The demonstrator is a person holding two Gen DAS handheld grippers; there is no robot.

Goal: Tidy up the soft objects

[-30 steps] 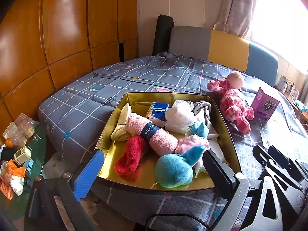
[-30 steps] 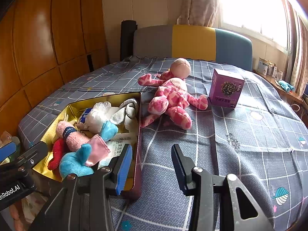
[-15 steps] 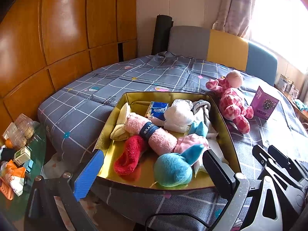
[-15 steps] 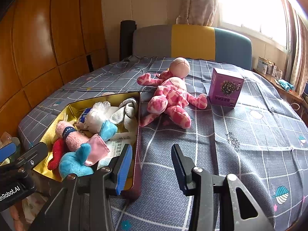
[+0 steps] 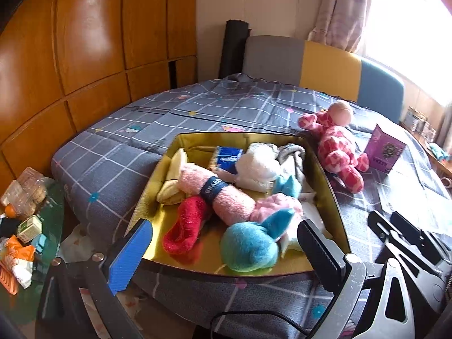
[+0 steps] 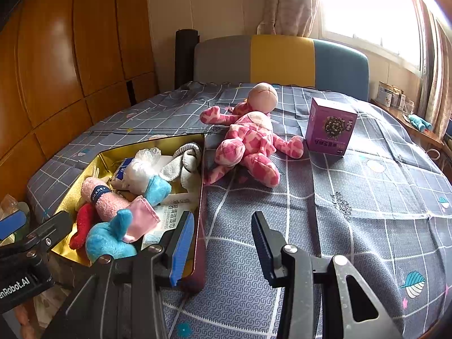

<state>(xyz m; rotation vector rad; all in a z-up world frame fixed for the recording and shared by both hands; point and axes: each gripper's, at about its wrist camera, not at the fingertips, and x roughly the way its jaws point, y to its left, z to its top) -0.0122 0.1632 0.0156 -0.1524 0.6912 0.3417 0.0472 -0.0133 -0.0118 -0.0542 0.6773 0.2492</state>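
Across the whole width of both views spreads the bed (image 6: pixel 353 197), its grey checked quilt serving as our work surface, and we take it that everything soft is meant to end up gathered in one place on it. Near its foot sits the gold tin box (image 5: pixel 330 180), lying open and flat so that things can be dropped in from above; it already holds a heap of small soft items. Just beside the box's right wall, but outside it, lies the pink spotted plush toy (image 6: pixel 248 144), sprawled on the quilt, and we judge it the obvious piece not yet put away. Next to the toy stands a purple carton (image 6: pixel 329 125), upright and rigid, which we would leave alone since it is hardly a soft object. Within the box, a pink rolled towel (image 5: pixel 223 195) with a dark band lies diagonally over a red sock (image 5: pixel 185 227), and a blue plush (image 5: pixel 251 244) rests at the near edge. Our left gripper (image 5: pixel 223 254) hovers at the box's near rim with its fingers spread wide and nothing between them, while our right gripper (image 6: pixel 220 243) hangs over the quilt by the box's near right corner, likewise parted and empty, facing the toy, presumably ready to reach for it.
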